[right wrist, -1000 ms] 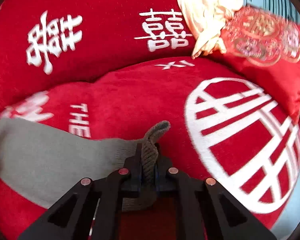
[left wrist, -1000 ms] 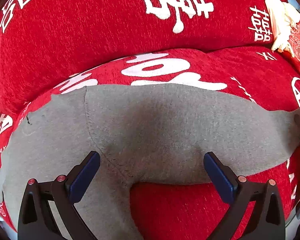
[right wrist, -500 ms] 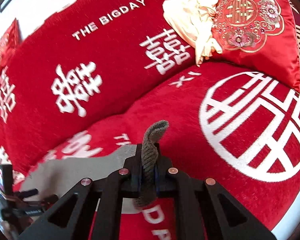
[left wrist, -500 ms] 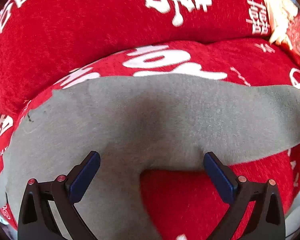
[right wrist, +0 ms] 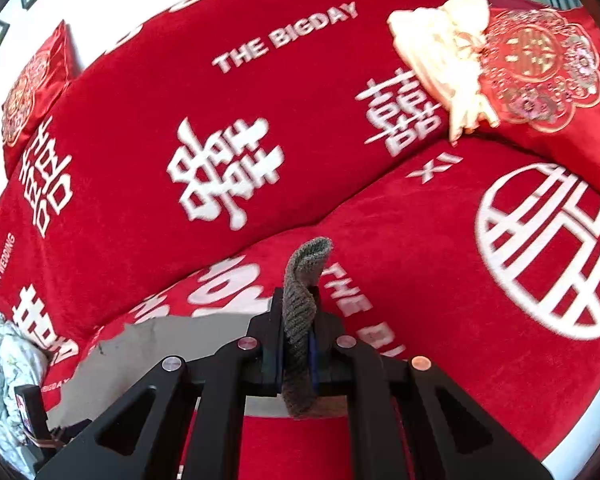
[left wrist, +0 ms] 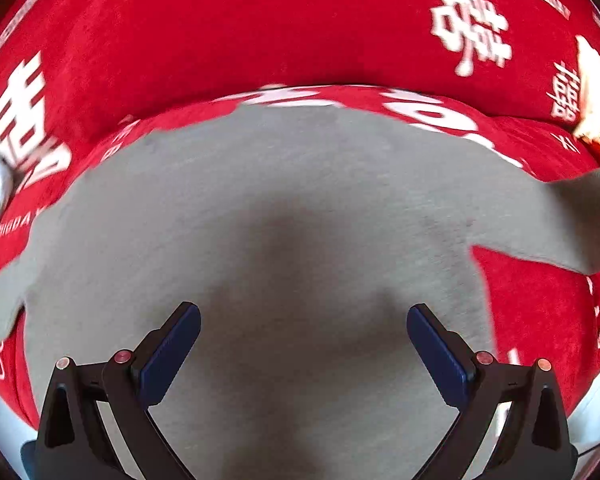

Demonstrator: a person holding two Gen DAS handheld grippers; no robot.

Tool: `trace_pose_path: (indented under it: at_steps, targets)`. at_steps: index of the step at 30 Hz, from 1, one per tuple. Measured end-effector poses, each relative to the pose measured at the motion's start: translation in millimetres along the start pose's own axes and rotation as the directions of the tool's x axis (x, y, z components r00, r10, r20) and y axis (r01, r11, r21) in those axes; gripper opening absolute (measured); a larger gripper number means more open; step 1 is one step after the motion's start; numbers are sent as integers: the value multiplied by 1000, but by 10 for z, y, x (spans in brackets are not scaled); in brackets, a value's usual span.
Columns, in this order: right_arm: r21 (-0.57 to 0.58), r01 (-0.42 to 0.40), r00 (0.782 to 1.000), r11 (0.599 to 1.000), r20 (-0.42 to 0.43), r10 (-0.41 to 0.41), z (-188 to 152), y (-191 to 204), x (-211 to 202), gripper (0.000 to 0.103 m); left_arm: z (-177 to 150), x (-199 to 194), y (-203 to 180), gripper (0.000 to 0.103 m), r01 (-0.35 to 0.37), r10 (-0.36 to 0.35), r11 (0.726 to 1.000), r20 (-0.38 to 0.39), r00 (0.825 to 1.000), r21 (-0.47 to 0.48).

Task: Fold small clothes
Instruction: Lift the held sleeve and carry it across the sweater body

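Grey knit garment [left wrist: 300, 208], spread flat

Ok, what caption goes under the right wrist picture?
Right gripper pinching a grey knitted cuff above the red wedding sofa cover.

garment [left wrist: 300, 208] on sofa [left wrist: 260, 32] (cushion [right wrist: 540, 60] right)

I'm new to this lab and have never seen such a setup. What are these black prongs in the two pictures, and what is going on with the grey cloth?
No robot here: a person holds a two-finger gripper in each hand, each with a fisheye camera looking along its fingers. The left wrist view shows the left gripper, jaws wide apart with blue pads, above a grey knit garment spread on a red sofa cover printed in white. In the right wrist view the right gripper is shut on a ribbed end of that garment, which sticks up between its jaws. A red embroidered cushion and a cream cloth sit behind.
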State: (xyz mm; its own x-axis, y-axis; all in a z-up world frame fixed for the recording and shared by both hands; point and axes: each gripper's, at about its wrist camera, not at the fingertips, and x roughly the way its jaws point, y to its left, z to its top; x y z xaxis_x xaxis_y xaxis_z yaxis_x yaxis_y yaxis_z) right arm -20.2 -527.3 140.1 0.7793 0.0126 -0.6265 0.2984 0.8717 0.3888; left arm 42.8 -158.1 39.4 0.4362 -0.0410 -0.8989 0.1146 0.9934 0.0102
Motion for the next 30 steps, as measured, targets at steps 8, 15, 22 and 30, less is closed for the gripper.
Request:
trace_pose_path:
  at_steps: [8,15,22,30]
  targets:
    - [-9,-60,998,998,-29,60,-172,749,14,9,-160,-161,571,103,13,-11,998,33,999,-66]
    - [-65,-70,997,995,-34,68,-266,1388,-1,9,-293,-177,968,103,30,-27,994,36,999,-103]
    - [-80,-82,995,993,-54,78,-383,1854,106,9,-363,-153,1368,103,28,-23,988,40,999,-150]
    - [-93,-142,987,985,-88,134,-515,2466,265,9,-410,-155,1880,103,15,-5,973,41,999,-229]
